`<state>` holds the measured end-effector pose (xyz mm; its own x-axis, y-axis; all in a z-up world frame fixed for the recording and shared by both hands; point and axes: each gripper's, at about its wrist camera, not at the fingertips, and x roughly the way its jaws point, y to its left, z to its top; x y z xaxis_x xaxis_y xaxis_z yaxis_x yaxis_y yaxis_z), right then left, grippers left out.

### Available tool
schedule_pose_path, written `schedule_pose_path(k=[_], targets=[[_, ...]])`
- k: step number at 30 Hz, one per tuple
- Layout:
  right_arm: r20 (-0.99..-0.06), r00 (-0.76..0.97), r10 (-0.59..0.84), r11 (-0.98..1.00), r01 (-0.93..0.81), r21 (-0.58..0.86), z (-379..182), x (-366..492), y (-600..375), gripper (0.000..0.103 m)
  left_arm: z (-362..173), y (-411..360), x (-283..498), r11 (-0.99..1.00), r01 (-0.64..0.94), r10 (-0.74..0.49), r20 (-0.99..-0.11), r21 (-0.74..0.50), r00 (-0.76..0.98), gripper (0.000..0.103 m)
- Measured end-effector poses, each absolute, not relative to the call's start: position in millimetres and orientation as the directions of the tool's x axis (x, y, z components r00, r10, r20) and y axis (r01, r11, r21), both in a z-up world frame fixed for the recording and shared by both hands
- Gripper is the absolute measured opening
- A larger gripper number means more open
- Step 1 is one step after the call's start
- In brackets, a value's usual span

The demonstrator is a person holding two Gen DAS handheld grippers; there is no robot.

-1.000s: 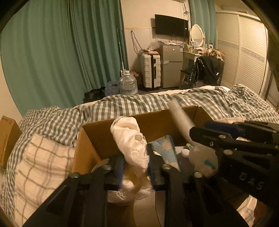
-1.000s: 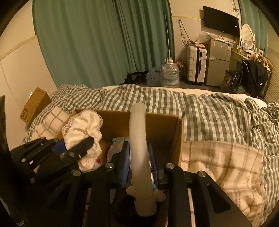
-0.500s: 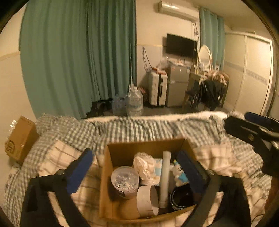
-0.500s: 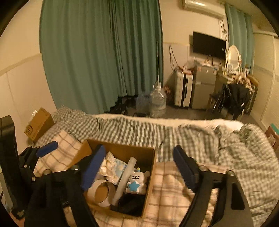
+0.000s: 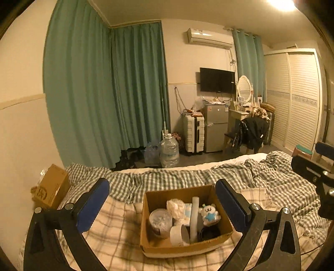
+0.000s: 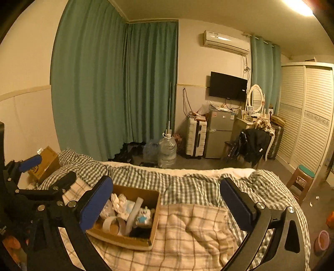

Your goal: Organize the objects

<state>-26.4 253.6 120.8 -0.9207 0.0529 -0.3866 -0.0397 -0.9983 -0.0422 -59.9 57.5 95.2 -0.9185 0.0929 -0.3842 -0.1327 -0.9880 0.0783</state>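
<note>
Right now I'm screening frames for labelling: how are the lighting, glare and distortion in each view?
Left wrist view: dim amber light, ceiling lamp blown out, strong fisheye bending of the green curtains, brown cardboard box sharp. Right wrist view: same amber cast and lamp glare, dark corner vignetting.

No legible text anywhere.

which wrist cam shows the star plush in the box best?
Left wrist: the white plush with the blue star faces the camera, unobstructed, inside the cardboard box. Right wrist shows it smaller, oblique, beside the leaning white tube.
</note>
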Motion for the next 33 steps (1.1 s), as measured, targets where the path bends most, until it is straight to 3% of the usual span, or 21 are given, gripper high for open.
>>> schedule_pose_path(k=[5, 13, 17, 33], targets=[[-0.418, -0.904, 0.094, -0.995, -0.066, -0.08, 78.9, -15.1, 253.3, 0.103, 51.3, 49.9, -45.9, -0.995, -0.099, 0.082, -0.43, 0.018, -0.899, 0.103], [-0.52, -0.852, 0.068, -0.998, -0.05, -0.048, -4.9, -27.3, 255.5, 0.103, -10.1, 37.7, -47.4, -0.999, -0.014, -0.003, -0.489, 0.032, -0.872, 0.103], [-0.526, -0.847, 0.071, -0.997, -0.04, -0.07, -10.6, -30.2, 249.0, 0.103, -13.3, 31.8, -47.1, -1.0, -0.02, 0.024, -0.498, -0.013, -0.867, 0.103], [-0.506, -0.857, 0.099, -0.995, -0.079, -0.06, -3.7, -30.5, 246.7, 0.103, -9.7, 38.0, -39.4, -0.999, -0.03, 0.015, -0.489, 0.023, -0.872, 0.103]])
